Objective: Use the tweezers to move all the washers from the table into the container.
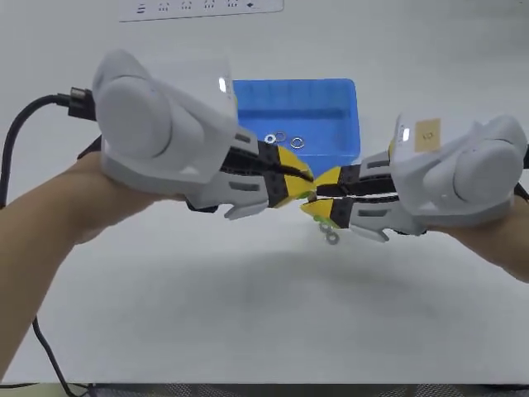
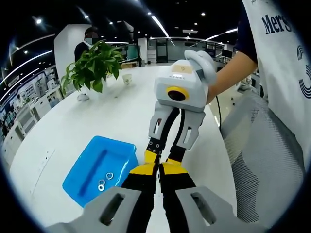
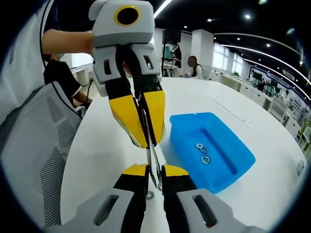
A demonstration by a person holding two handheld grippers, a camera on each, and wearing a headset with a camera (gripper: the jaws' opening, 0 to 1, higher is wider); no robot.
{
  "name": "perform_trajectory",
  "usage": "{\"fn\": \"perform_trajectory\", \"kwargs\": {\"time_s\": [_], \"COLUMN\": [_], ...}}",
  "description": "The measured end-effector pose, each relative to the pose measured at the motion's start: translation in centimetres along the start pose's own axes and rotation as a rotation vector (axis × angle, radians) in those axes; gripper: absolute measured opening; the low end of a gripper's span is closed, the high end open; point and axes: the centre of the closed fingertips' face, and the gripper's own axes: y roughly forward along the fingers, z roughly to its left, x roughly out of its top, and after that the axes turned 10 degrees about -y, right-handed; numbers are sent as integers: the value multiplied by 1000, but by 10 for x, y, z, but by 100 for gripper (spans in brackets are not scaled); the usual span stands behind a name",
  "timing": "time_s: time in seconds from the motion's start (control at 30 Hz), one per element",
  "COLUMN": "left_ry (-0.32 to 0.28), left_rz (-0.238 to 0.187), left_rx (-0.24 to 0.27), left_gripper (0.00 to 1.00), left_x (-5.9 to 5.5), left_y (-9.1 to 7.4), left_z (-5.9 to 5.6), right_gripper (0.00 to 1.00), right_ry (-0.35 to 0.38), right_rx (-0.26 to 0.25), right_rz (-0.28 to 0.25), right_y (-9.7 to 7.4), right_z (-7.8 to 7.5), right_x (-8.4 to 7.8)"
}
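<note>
Metal washer [image 1: 331, 238] at tweezers [image 3: 151, 145] tip, beneath right hand-held gripper [image 1: 319, 198]

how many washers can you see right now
4. Three washers lie close together in the blue container. A fourth washer lies on the table by the tweezers tip. The left gripper and right gripper may hide more.

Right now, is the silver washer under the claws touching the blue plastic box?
Apart. The head view shows the small silver metal washer on the near side of the left claw and right claw, the blue plastic box beyond them.
</note>
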Motion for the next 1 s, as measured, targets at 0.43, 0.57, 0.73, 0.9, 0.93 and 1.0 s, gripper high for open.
{"fn": "perform_trajectory", "kwargs": {"time_s": [0.43, 0.57, 0.73, 0.9, 0.93, 1.0], "left_ry": [-4, -1, -13, -12, -15, -14], "left_rz": [4, 14, 5, 7, 6, 5], "left_rx": [6, 3, 11, -1, -3, -6], "left_gripper": [7, 7, 7, 6, 6, 6], "left_x": [-2, -4, -2, -1, -1, -1], "left_y": [3, 4, 5, 7, 7, 7], "left_z": [2, 3, 5, 4, 3, 3], "right_gripper": [11, 11, 11, 10, 10, 10], "right_ry": [16, 16, 31, 39, 31, 23], "right_rx": [4, 6, 2, 16, 19, 23], "right_rz": [1, 4, -2, 2, 4, 8], "right_y": [3, 4, 3, 3, 3, 2], "right_z": [-1, 0, -1, -1, 0, 0], "right_x": [-3, -4, -4, -4, -4, -4]}}
